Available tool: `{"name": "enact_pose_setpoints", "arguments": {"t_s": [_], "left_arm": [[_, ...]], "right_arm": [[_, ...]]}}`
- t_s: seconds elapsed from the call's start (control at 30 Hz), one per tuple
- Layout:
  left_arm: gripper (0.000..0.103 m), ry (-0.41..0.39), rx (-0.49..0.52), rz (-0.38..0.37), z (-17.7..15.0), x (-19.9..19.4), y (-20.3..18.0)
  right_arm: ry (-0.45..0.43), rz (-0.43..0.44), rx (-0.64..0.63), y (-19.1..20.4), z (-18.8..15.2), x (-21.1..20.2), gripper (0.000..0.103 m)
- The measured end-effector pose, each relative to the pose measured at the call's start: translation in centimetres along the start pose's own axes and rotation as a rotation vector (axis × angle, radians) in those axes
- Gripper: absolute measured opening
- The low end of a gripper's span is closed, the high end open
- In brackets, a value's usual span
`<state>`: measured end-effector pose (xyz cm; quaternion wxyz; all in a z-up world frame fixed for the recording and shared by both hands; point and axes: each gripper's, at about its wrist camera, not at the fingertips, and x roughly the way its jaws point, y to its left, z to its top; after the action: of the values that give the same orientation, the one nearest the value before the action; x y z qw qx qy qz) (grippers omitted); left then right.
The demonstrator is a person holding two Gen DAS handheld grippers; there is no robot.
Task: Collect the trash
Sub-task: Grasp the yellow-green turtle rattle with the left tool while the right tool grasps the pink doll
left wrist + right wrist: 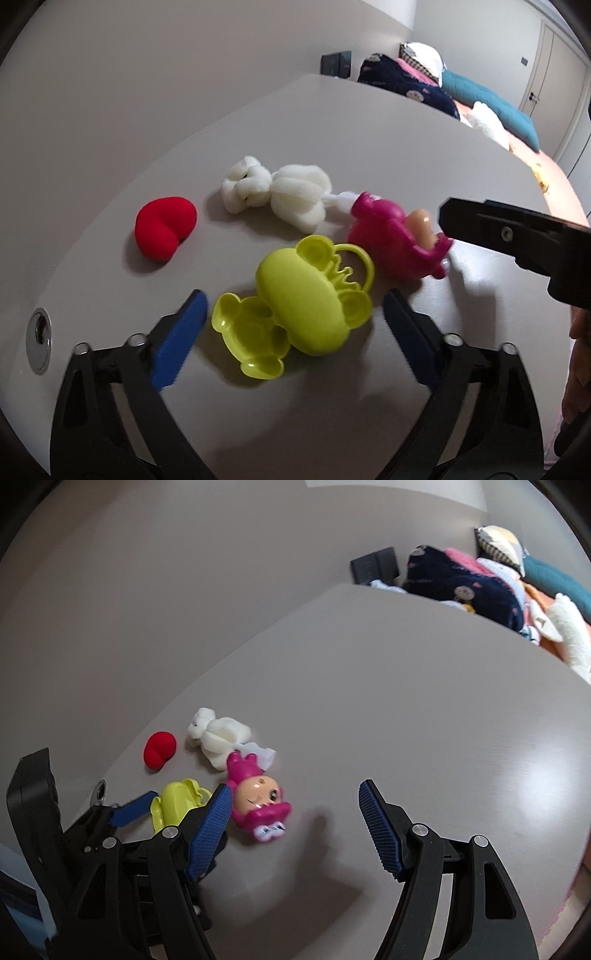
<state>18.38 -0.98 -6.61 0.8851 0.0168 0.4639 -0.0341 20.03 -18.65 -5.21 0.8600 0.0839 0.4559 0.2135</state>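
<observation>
Two spread, empty grippers approach: your left gripper [293, 328] straddles the yellow-green toy [295, 302] at lower centre without pinching yet, so I'd judge lowering and clamping comes next.

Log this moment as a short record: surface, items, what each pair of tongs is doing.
surface: grey table
items: red foam piece; white sponge; yellow-green toy; pink doll
left tongs: open, the yellow-green toy between the pads, not gripped
right tongs: open, near the pink doll, holding nothing
contact: pink doll lies against the white sponge's handle end
</observation>
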Motion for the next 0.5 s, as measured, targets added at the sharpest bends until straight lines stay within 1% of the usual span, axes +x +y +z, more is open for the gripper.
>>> {"name": "enact_pose_setpoints", "arguments": {"t_s": [0.07, 0.1, 0.23, 0.4, 0.47, 0.5], "left_arm": [[0.079, -0.008, -0.007, 0.019, 0.0, 0.1, 0.3], [0.075, -0.014, -0.013, 0.018, 0.0, 0.0, 0.6], [0.075, -0.022, -0.027, 0.033, 0.1, 0.0, 1.5], [0.075, -0.023, -0.034, 0.041, 0.0, -0.1, 2.1], [0.075, -0.023, -0.038, 0.043, 0.0, -0.1, 2.4], [0.075, -0.023, -0.040, 0.044, 0.0, -0.1, 2.5]], "right_arm": [[0.017, 0.013, 0.000, 0.4, 0.2, 1.0, 0.072], [0.024, 0.015, -0.003, 0.6, 0.3, 1.3, 0.072], [0.041, 0.037, -0.014, 1.4, 0.7, 2.5, 0.072], [0.054, 0.042, -0.025, 2.0, 0.8, 3.2, 0.071], [0.065, 0.051, -0.026, 2.2, 0.8, 3.6, 0.068], [0.072, 0.054, -0.025, 2.2, 0.9, 3.9, 0.062]]}}
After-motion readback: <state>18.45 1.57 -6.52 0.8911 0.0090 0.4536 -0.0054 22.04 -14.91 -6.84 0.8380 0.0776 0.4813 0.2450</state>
